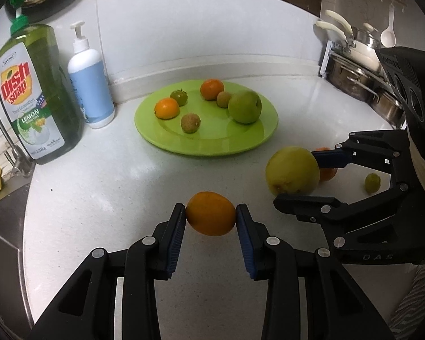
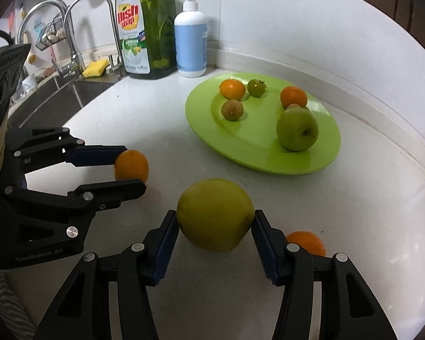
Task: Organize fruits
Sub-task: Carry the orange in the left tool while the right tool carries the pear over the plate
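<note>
My left gripper (image 1: 211, 216) is shut on a small orange (image 1: 211, 213), both blue pads pressing its sides just above the white counter; the right wrist view shows that same orange (image 2: 131, 165) between the left gripper's fingers. My right gripper (image 2: 215, 221) is shut on a large yellow-green apple (image 2: 214, 214), which the left wrist view shows as the yellow-green apple (image 1: 291, 170). A green plate (image 1: 240, 138) behind them carries two oranges, a green apple (image 1: 245, 107), a green tomato and two brownish small fruits. Another orange (image 2: 307, 242) lies behind the right finger.
A small green fruit (image 1: 372, 182) lies loose on the counter at right. A dish soap bottle (image 1: 32, 96) and a white pump bottle (image 1: 90, 76) stand at the back left near the sink (image 2: 70, 93). Steel pots (image 1: 359, 79) sit at the back right.
</note>
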{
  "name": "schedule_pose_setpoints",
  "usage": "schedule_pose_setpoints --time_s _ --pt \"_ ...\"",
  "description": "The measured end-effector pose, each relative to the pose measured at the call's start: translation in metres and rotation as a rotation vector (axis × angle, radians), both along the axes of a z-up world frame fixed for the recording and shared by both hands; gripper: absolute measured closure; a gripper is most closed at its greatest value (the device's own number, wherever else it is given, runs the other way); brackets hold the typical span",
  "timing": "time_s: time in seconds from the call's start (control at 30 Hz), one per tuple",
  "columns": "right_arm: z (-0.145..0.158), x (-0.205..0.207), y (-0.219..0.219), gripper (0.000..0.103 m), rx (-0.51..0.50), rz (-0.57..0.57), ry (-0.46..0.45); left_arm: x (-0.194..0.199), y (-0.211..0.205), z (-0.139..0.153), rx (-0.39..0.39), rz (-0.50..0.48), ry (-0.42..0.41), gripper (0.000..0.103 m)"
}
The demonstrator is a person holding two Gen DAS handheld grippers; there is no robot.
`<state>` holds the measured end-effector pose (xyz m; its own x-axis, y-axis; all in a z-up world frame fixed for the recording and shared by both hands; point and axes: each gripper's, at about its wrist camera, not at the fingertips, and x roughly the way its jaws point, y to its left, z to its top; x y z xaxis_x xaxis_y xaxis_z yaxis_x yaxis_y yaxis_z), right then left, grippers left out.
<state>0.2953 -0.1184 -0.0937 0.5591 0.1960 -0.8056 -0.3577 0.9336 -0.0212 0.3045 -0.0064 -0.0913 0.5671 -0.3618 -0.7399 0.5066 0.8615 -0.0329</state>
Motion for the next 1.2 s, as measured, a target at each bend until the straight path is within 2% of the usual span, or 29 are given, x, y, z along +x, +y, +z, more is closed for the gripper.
schedule_pose_setpoints --time_s 0.47,0.83,0.97,1.2 --pt "0.043 -0.004 -0.016 0.049 0.054 -0.048 -0.081 0.000 -0.004 0.045 -0.068 0.048 -0.069 0.067" --pt "0.074 0.009 -0.039 0.049 0.098 -0.089 -0.129 0.015 -0.020 0.083 -0.095 0.055 -0.161 0.067" --pt "0.084 0.021 -0.048 0.049 0.099 -0.098 -0.144 0.026 -0.027 0.090 -0.095 0.053 -0.165 0.067" --pt "0.095 0.048 -0.064 0.049 0.087 -0.116 -0.163 0.056 -0.037 0.093 -0.109 0.058 -0.123 0.067"
